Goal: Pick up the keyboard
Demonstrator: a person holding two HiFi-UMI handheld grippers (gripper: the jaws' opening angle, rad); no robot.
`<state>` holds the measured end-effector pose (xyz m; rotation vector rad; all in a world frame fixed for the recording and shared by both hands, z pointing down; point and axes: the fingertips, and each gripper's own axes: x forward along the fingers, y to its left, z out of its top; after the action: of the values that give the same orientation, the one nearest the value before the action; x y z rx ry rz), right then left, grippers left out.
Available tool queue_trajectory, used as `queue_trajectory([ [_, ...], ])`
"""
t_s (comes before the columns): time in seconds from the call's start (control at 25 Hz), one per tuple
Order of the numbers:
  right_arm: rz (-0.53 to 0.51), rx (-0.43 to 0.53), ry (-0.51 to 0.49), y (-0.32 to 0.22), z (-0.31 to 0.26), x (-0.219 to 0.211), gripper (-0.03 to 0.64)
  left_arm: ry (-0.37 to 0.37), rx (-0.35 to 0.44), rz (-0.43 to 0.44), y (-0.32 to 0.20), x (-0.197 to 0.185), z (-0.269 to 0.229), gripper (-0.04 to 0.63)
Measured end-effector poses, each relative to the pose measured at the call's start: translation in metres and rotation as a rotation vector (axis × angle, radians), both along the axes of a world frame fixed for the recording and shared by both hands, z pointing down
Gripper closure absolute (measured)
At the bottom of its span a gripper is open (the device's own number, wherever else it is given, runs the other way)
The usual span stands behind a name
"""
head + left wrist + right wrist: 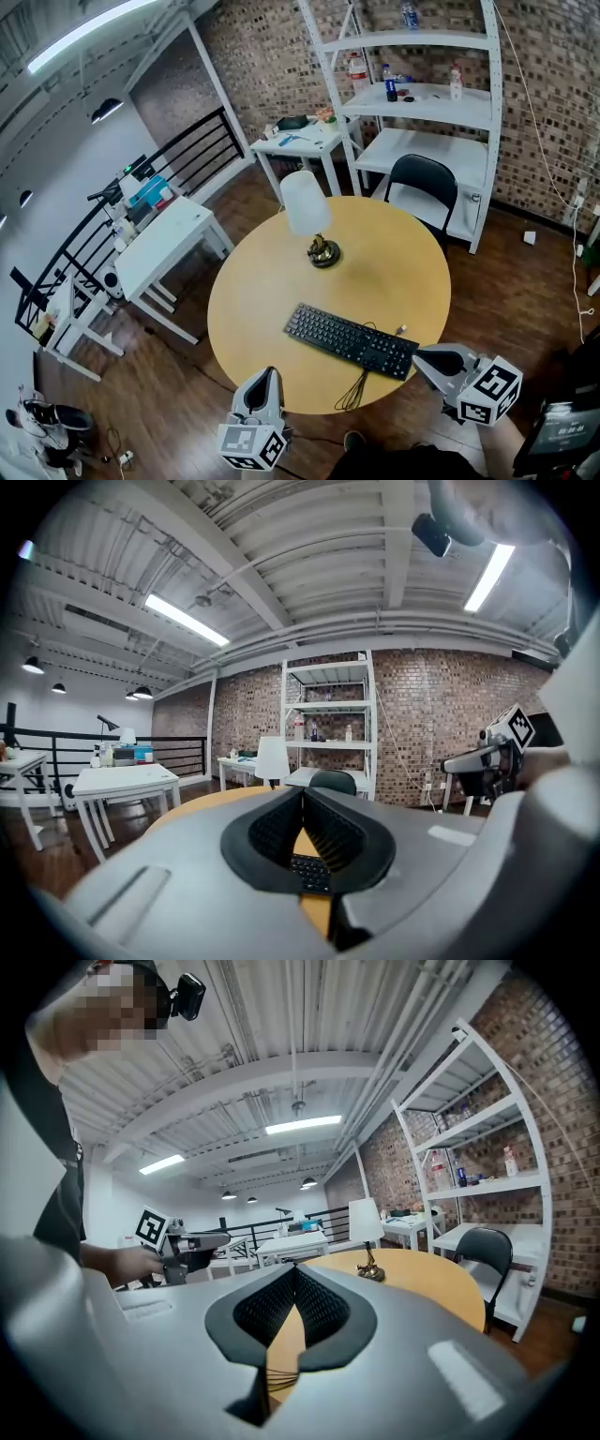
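Observation:
A black keyboard (352,339) lies on the near right part of the round yellow table (272,300), and its cable (354,389) is coiled at the table's front edge. My left gripper (266,372) hovers at the front edge, left of the keyboard, shut and empty. In the left gripper view the closed jaws (303,794) frame a bit of the keyboard (309,872). My right gripper (419,357) sits just off the keyboard's right end, shut with nothing held. The right gripper view (294,1271) shows the cable (278,1372) below the closed jaws.
A table lamp (309,211) with a white shade stands at the table's far side. Behind it are a black chair (422,183), a white shelf unit (422,103) and a small white table (305,141). Another white table (164,239) and a black railing (202,155) are at left.

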<state>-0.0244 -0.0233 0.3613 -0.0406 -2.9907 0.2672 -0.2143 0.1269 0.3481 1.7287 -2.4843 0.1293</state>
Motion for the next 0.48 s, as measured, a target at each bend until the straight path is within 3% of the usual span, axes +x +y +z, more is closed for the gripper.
queue_trajectory([
  [0.16, 0.033, 0.004, 0.003, 0.007, -0.003, -0.03, 0.614, 0.041, -0.021, 0.027, 0.002, -0.041, 0.008, 0.595],
  [0.48, 0.175, -0.027, 0.051, 0.013, 0.009, -0.064, 0.614, 0.067, -0.04, 0.172, -0.005, -0.103, 0.023, 0.595],
])
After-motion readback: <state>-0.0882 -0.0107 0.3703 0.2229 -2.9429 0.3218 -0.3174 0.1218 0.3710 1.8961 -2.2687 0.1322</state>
